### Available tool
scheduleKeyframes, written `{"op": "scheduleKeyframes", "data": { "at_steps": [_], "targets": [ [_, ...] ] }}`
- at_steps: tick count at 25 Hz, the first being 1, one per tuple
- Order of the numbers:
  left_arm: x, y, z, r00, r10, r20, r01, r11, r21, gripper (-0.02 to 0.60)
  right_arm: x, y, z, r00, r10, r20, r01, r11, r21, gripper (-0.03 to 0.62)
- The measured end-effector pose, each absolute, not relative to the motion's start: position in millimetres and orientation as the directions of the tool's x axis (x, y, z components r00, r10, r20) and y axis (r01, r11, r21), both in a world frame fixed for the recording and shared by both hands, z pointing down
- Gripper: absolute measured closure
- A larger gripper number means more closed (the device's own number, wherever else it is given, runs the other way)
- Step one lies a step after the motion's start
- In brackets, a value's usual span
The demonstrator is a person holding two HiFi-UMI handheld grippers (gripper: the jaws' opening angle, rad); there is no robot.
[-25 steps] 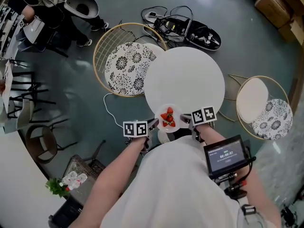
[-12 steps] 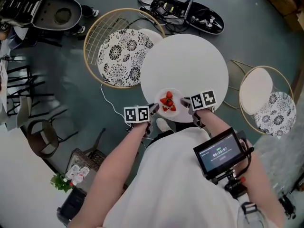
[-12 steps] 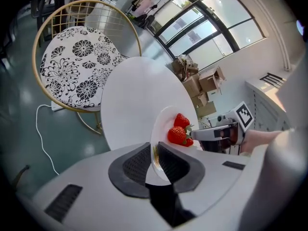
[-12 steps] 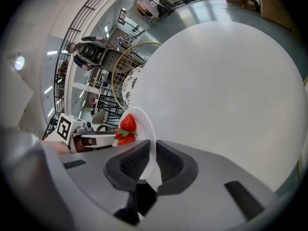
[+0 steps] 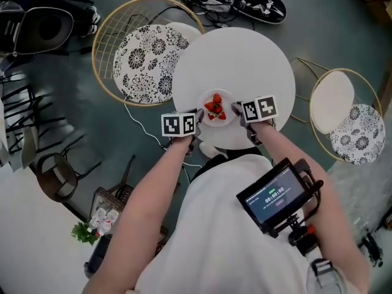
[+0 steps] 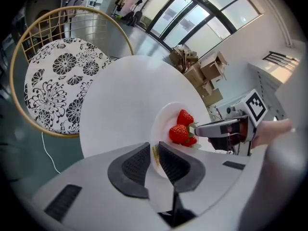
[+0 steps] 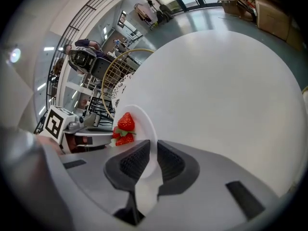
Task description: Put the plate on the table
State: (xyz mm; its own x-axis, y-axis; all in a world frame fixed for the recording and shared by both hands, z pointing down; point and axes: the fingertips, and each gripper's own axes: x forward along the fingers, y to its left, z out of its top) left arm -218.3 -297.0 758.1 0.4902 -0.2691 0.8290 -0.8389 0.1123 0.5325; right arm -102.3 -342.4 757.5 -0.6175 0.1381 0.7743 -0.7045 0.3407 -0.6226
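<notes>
A small white plate [image 5: 215, 108] with strawberries [image 5: 214, 107] rests on the round white table [image 5: 245, 60], near its front edge. My left gripper [image 5: 197, 116] is at the plate's left rim and my right gripper [image 5: 236, 110] at its right rim. In the left gripper view the rim of the plate [image 6: 166, 124] lies between the jaws of the left gripper [image 6: 155, 150], which are opening and look just off it. In the right gripper view the right gripper [image 7: 153, 150] is shut on the rim of the plate [image 7: 144, 124].
A wire chair with a flower-patterned cushion [image 5: 144, 57] stands left of the table, and a second chair [image 5: 343, 115] to its right. Cables and black gear [image 5: 245, 2] lie on the floor beyond. A small monitor [image 5: 275, 195] hangs at the person's chest.
Both grippers carried the plate from the table's near edge farther onto the tabletop. The left jaws have parted slightly around the rim.
</notes>
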Motion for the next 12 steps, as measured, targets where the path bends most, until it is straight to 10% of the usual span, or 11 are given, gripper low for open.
{"op": "scheduleKeyframes", "data": {
  "at_steps": [12],
  "targets": [
    [-213,-323,765,0.408,-0.225,0.885,-0.911,-0.036,0.411,0.515,-100,-370,764,-0.549,0.058,0.834,-0.718,0.479,-0.505,0.557]
  ]
}}
